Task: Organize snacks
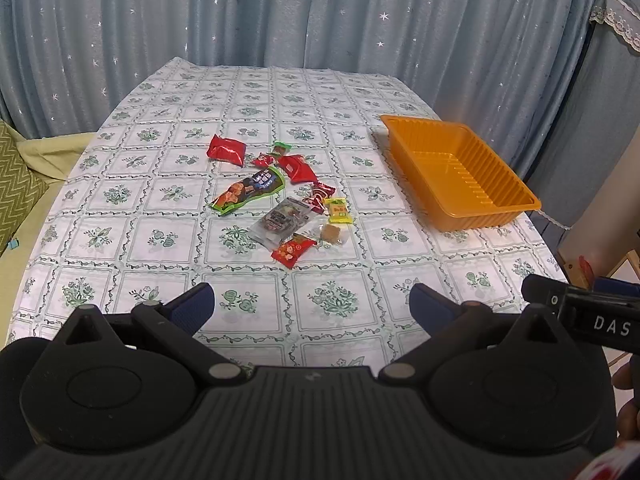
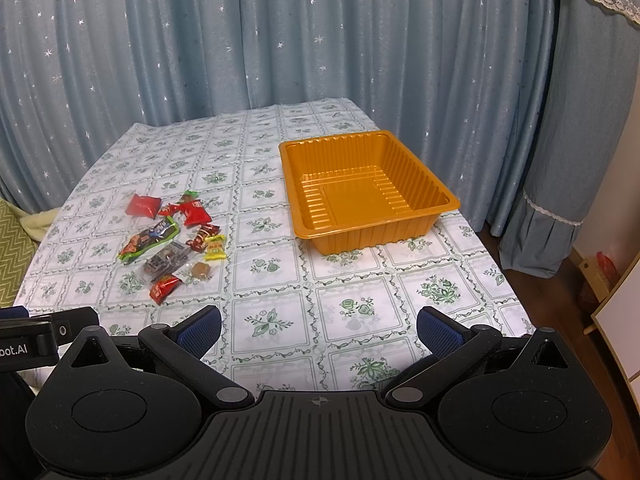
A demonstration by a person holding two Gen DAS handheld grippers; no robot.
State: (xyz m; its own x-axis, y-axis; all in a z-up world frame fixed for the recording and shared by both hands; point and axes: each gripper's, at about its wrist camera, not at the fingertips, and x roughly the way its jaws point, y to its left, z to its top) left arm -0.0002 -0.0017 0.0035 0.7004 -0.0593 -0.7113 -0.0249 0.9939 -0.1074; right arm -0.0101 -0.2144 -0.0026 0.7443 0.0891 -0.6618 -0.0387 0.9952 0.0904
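Note:
Several small snack packets lie in a loose pile (image 1: pixel 280 196) mid-table: a red pouch (image 1: pixel 226 150), a long green packet (image 1: pixel 250 190), a clear dark packet (image 1: pixel 280 222), a yellow candy (image 1: pixel 339 210) and a red candy (image 1: pixel 293 250). The pile also shows at the left of the right wrist view (image 2: pixel 172 240). An empty orange plastic tray (image 1: pixel 460 172) stands to the right of the pile, seen closer in the right wrist view (image 2: pixel 366 190). My left gripper (image 1: pixel 312 306) is open and empty, above the near table edge. My right gripper (image 2: pixel 319 330) is open and empty too.
The table has a white cloth with green floral squares (image 1: pixel 256 316). Blue starred curtains (image 1: pixel 320 12) hang behind it. A green cushion (image 1: pixel 16 184) lies at the left. Floor and furniture (image 2: pixel 612 300) show beyond the table's right edge.

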